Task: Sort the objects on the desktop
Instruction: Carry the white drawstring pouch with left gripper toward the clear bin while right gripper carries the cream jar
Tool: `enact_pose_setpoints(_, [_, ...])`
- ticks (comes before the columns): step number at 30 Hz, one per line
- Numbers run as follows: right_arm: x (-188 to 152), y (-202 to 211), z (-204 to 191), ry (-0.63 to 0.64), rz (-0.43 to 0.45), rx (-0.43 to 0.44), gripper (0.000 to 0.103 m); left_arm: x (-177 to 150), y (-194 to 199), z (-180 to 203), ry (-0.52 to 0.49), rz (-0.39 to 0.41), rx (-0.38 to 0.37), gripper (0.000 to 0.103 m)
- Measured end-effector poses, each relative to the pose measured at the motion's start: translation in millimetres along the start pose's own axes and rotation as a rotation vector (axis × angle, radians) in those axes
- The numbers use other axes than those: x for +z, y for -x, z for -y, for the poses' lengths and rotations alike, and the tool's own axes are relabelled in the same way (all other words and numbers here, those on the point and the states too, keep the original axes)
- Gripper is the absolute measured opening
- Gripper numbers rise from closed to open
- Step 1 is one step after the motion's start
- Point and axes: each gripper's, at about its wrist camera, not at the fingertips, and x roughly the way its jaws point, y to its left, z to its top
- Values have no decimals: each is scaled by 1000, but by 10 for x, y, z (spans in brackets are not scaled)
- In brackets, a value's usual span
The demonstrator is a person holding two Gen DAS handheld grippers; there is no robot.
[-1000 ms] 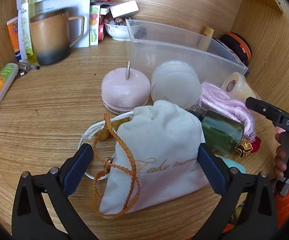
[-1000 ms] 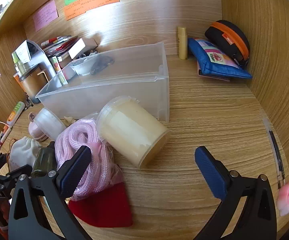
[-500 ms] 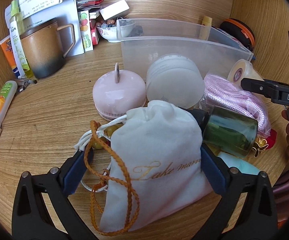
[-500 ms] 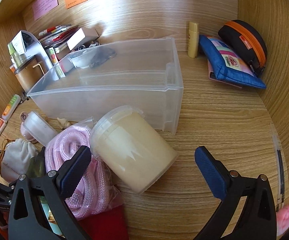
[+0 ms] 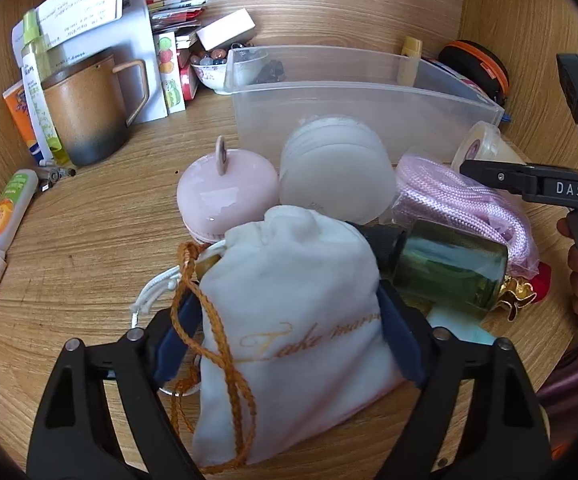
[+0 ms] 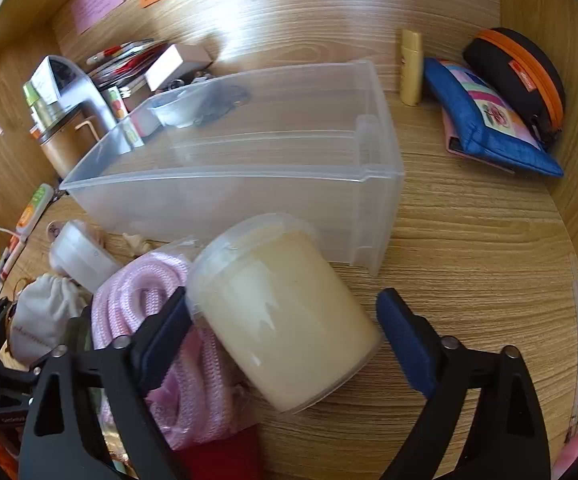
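The white pouch (image 5: 289, 320) is lying on the wooden worktop (image 5: 89, 240), and gold writing on it is reading "Take", then a word cut off by a pad. Black letters "DAS" are showing on the right gripper (image 6: 285, 332) at the edge of the left view. The sticky notes on the back wall are too blurry to read.

The left gripper (image 5: 289, 332) is sitting around the pouch. Its jaws have just been closing, and now both blue pads are pressing into the cloth, where before they were standing wide at its sides.

The right jaws have been closing too, around the cream tub (image 6: 285, 316) lying on its side. The left pad is touching the tub's rim, but the right pad is still apart from it. The clear bin (image 6: 249, 184) is standing just behind, nearer now than before.
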Motion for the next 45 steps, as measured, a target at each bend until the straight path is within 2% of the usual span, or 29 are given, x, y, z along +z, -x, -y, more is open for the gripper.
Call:
enact_pose_setpoints(10, [-28,13,-1,12,2,22,84,-8,33,61,-16,20,1,69])
enact_pose_setpoints(16, [-92,115,3,2,19,28,84,7,114,-32,47,39,-10,58])
enact_pose_setpoints(30, [-93,390,38,-15,95,43,84,64,307,-111,71,90,-8,50])
enact_pose_setpoints(45, [-28,618,32,-8,167,62,84,387,565,-102,67,201,-37,50])
